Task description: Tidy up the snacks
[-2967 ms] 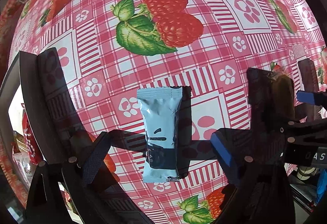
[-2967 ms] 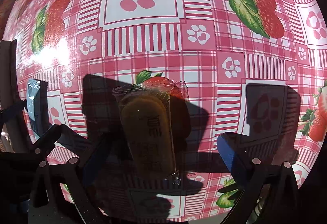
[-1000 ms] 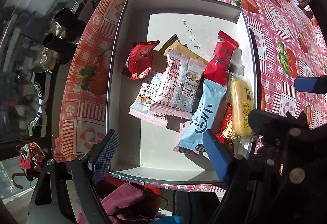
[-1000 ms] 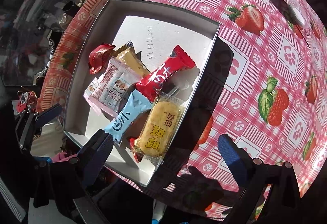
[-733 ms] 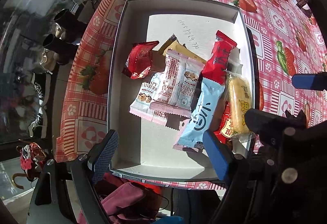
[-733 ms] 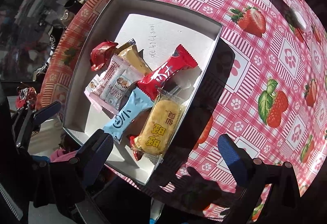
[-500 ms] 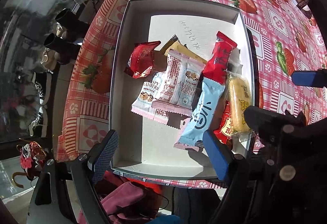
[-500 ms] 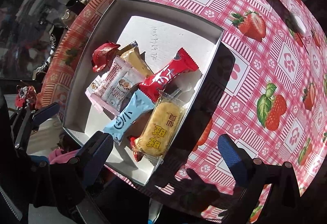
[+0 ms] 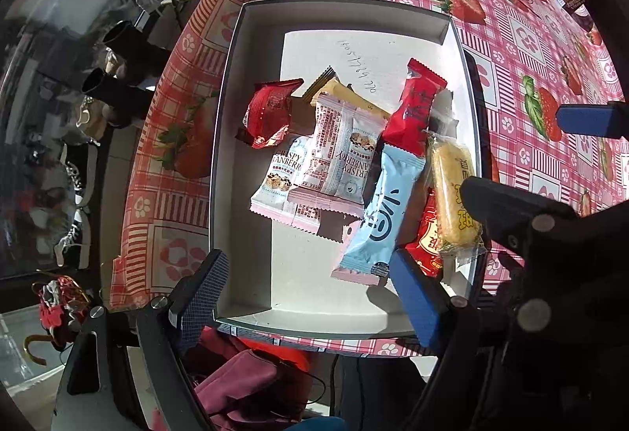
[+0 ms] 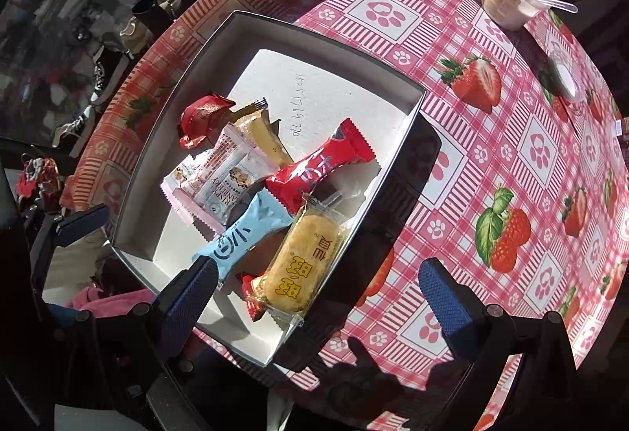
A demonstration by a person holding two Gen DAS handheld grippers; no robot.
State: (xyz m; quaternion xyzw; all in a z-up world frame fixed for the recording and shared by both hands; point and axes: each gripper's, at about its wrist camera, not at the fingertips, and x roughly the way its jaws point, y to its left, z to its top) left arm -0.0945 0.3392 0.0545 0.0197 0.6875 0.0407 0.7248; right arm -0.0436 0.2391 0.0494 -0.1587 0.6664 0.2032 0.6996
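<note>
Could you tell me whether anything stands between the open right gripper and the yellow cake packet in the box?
Nothing visible does. The right gripper is open and empty above the yellow cake packet, which lies on top at the near corner of the box, overlapping a red packet.

Left hand-held gripper [image 9: 310,293]: jaws spread wide, nothing between the blue pads [image 9: 412,297], held high and angled down. Right hand-held gripper [image 10: 318,301]: same, wide apart and empty, sitting just right of the left one; its dark frame and one blue pad show at the right edge of the left wrist view.
</note>
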